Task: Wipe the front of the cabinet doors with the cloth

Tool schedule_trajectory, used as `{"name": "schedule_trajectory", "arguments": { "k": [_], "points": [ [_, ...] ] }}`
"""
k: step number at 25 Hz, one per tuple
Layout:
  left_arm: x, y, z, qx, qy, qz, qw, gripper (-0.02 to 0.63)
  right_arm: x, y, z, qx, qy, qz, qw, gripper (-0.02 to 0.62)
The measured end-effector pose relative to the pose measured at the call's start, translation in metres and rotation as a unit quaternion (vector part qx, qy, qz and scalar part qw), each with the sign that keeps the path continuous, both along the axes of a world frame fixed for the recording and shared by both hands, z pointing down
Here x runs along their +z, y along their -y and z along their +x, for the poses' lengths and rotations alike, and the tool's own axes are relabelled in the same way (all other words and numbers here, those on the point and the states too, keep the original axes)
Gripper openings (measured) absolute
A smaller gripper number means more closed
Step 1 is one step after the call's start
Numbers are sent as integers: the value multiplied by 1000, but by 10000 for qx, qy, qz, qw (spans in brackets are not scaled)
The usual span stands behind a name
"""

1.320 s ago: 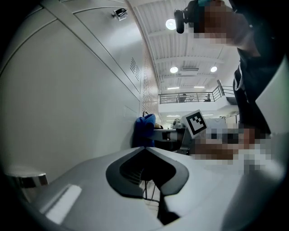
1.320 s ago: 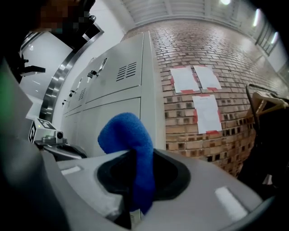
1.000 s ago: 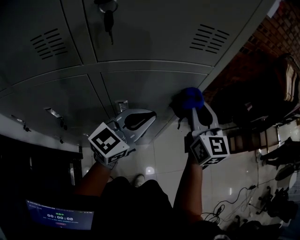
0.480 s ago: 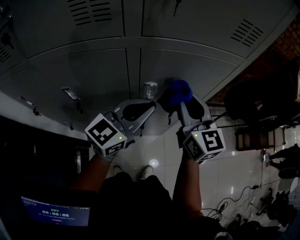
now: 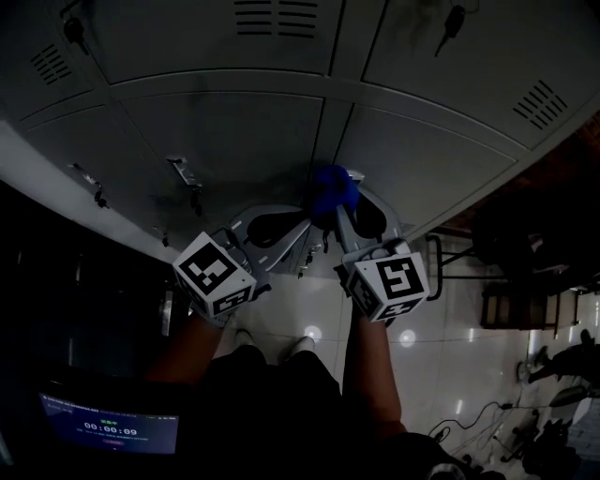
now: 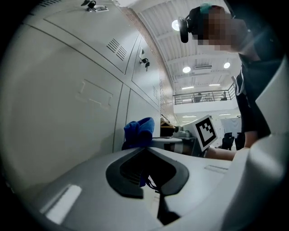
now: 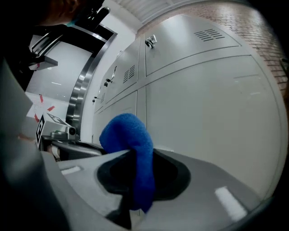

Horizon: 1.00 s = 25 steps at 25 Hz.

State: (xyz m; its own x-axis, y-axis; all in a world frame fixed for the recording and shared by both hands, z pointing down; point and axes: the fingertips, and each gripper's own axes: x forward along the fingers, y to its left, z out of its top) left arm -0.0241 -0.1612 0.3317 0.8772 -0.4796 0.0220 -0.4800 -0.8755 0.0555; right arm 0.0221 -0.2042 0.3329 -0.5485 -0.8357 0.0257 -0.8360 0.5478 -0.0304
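Observation:
Grey metal cabinet doors (image 5: 234,122) fill the top of the head view. A blue cloth (image 5: 333,190) is pressed against them at the seam between two lower doors. My right gripper (image 5: 336,204) is shut on the cloth, which bulges out over the jaws and hangs down between them (image 7: 133,149) in the right gripper view. My left gripper (image 5: 292,225) hovers just left of the cloth, shut with nothing in it. The left gripper view shows its joined jaws (image 6: 146,151) close to the door face (image 6: 67,99), the cloth (image 6: 139,132) just beyond.
Latches (image 5: 183,173) and a hanging key (image 5: 450,23) stick out of the doors. Glossy floor tiles (image 5: 450,328) lie below, with dark furniture (image 5: 525,253) and cables (image 5: 487,412) at the right. A screen with a timer (image 5: 108,433) glows at bottom left.
Both grippers have travelled left along the lower doors. The cloth slid from the right-hand door's far side to the seam between doors, and the left gripper closed in beside it.

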Motion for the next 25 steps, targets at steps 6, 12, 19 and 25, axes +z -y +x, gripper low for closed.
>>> {"name": "schedule_trajectory", "arguments": {
  "k": [6, 12, 19, 25],
  "points": [
    [4, 2, -10, -223, 46, -43, 9997, 2, 11, 13, 5, 123, -117, -113, 9998, 78],
    [6, 1, 21, -161, -15, -82, 9998, 2, 16, 12, 42, 261, -35, -218, 9994, 78],
    [14, 1, 73, 52, 65, -47, 10000, 2, 24, 9, 122, 695, 100, -306, 9971, 78],
    [20, 0, 101, 140, 31, -121, 9998, 2, 30, 4, 198, 1261, 136, -359, 9913, 78]
  ]
}}
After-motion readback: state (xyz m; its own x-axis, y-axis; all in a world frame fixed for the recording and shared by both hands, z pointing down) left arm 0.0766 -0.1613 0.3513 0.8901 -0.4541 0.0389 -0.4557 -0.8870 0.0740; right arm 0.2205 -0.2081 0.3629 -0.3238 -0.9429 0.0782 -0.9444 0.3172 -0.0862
